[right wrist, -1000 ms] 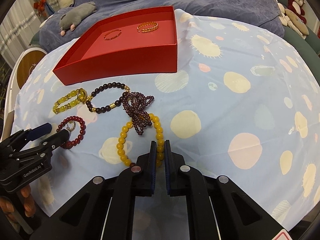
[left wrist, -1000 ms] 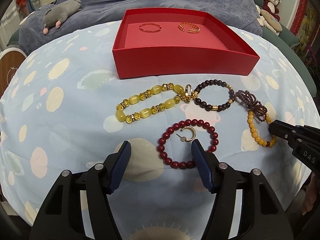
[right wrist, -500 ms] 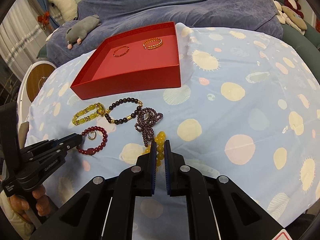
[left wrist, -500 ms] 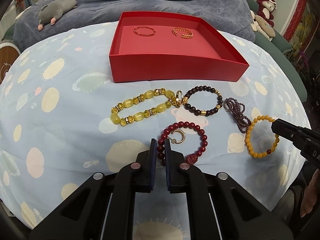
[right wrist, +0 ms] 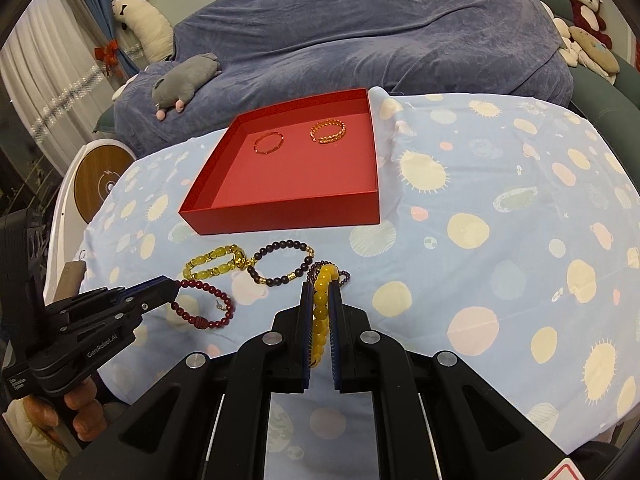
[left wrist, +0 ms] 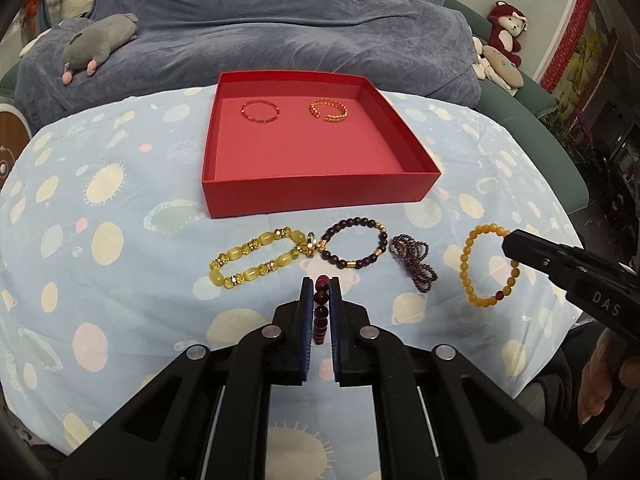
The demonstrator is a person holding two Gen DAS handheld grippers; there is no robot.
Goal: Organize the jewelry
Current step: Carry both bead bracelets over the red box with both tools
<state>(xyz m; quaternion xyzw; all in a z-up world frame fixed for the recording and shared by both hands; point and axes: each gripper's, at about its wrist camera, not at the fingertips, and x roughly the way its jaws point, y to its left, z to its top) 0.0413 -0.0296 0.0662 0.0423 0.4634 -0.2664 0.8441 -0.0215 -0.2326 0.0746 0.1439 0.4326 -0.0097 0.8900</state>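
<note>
The red bracelet point(right wrist: 202, 306) is being pinched by the left claw point(left wrist: 321, 284), the amber bracelet point(left wrist: 489, 266) by the right claw point(right wrist: 321, 286); thin edge grips are risking slips before the red box point(left wrist: 316, 196)

Counter under spotted blue cloth point(left wrist: 120, 208), bearing red box point(left wrist: 316, 196), green-yellow bracelet point(left wrist: 256, 258), dark bracelet point(left wrist: 354, 244), garnet strand point(left wrist: 416, 266).

L gripper point(left wrist: 321, 286) has its jaws nearly closed, pinching a dark red bead bracelet point(right wrist: 204, 304) that hangs from the tips. R gripper point(right wrist: 322, 290) likewise nearly closed, clamping a yellow bead bracelet point(left wrist: 486, 266) held up off the cloth. Both point fwd, side by side, each gripped from below by a bare hand point(right wrist: 80, 412).
</note>
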